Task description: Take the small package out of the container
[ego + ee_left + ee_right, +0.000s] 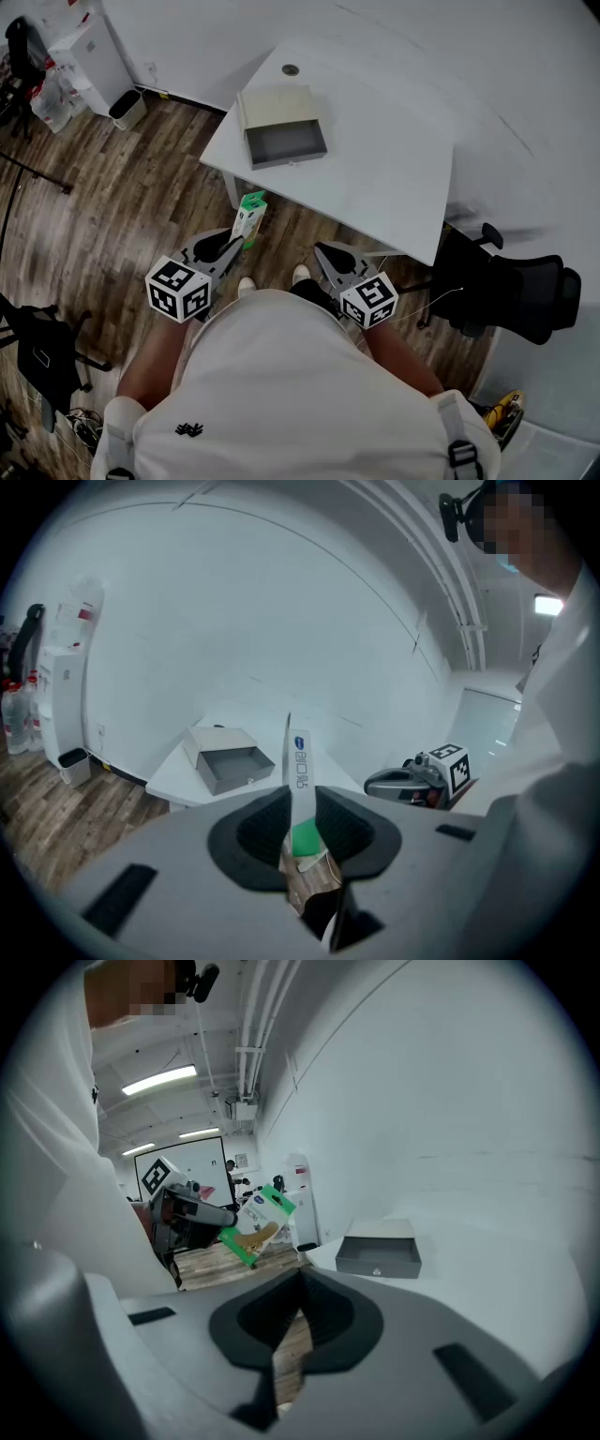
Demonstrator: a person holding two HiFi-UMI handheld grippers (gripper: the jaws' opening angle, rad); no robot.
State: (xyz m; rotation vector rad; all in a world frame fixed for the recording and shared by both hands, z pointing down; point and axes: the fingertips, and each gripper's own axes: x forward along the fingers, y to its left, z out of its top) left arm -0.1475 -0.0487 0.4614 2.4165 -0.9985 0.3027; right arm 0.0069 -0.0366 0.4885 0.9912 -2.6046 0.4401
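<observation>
Small package (pixel 249 217), green and white, stands edge-on, clamped between the jaws of the left gripper (pixel 236 246), off the near edge of the table (pixel 394 141), over wood floor (pixel 112 206). Open grey container (pixel 287 161) sits on the table, well apart from the package. Right gripper (pixel 325 253): jaws together, nothing between them, near the table's front edge.

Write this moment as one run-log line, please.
left gripper: shut on small package | right gripper: shut, empty | container: open, empty, on table | small package: out of container
</observation>
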